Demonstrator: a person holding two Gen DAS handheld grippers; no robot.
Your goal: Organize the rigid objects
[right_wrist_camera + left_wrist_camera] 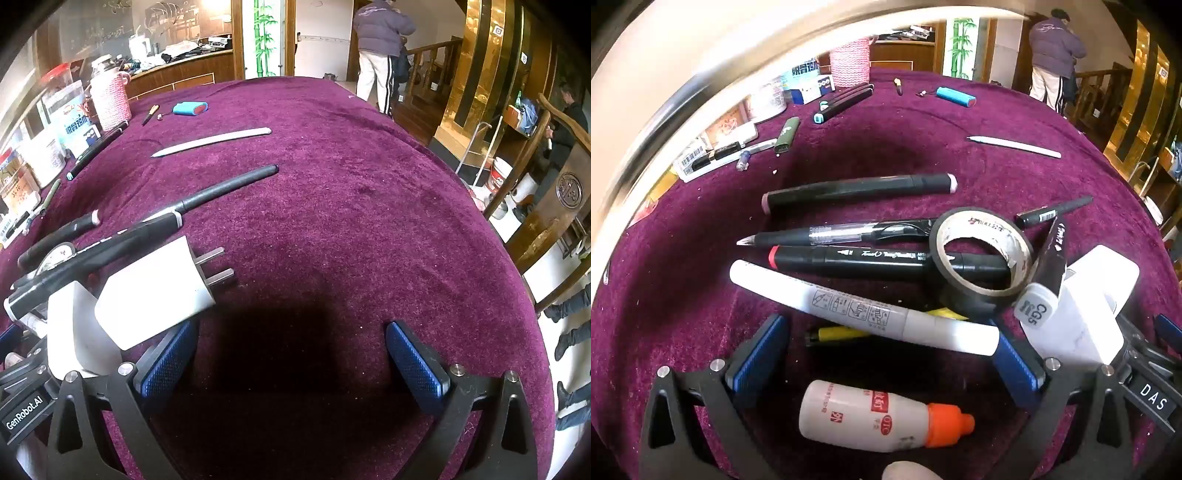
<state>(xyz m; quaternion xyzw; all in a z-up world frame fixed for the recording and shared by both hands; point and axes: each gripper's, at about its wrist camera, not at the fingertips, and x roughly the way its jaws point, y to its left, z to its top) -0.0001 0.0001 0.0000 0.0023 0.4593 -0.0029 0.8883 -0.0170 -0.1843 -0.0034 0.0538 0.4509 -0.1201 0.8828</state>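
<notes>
Left gripper [886, 354] jaws spread wide, nothing clamped; blue ribbed pads [759, 350] at lower left and lower right of the left wrist frame. Between them on the purple velvet tablecloth [683, 314] lies a small white plastic bottle with orange cap [875, 415], lower centre, and a yellow lighter [838, 334] mostly hidden under a white paint marker [864, 308] that runs diagonally across the gap, its end at the right pad. Above that: black marker with red end [871, 258], black gel pen [834, 234], black marker with pink ends [857, 188], roughly parallel mid-frame. Black electrical tape roll [980, 258] sits tilted over the red-ended marker, centre right; grey-capped CG5 marker [1043, 280] leans beside it. Right gripper [291, 362] also wide open, empty, only cloth between its pads. White plug adapter with metal prongs [159, 291] just left of its left pad, centre left of the right wrist frame. White slim pen [212, 142] lies apart, upper left.
</notes>
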